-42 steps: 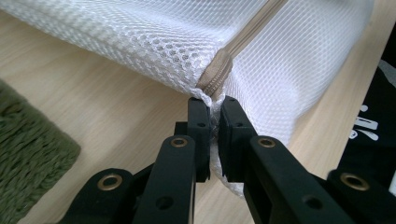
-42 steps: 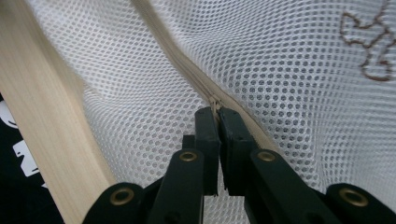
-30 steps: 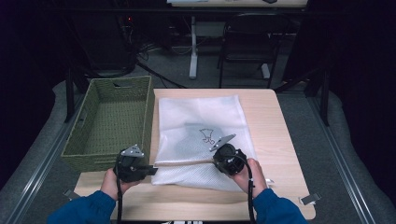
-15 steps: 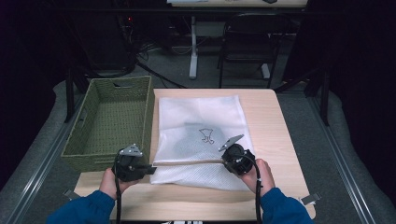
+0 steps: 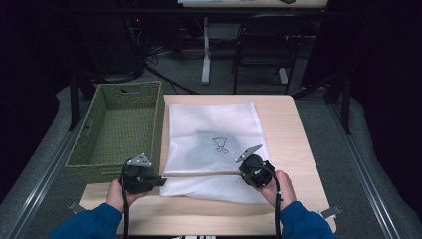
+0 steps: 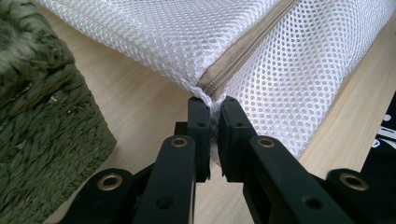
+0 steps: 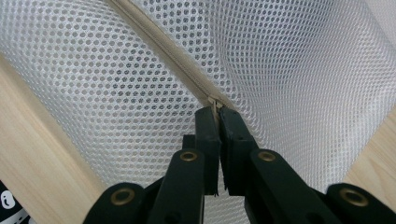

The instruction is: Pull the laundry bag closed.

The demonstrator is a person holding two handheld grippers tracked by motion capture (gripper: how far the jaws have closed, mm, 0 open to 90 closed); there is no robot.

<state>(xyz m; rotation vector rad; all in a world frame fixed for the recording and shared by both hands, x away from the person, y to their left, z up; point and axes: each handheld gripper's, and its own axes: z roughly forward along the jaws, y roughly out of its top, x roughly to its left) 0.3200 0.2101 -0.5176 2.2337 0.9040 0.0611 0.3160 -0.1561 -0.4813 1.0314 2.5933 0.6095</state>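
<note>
One mesh bag (two grippers)

Mesh bag flat on surface, centre, reaching near edge. Basket at left edge, just beside bag. Chair on floor beyond far edge.

1. Woven basket stands just left of my left gripper, blocking leftward travel.
2. Bare table right of the mesh bag: free passage.
3. Near table edge open.
</note>
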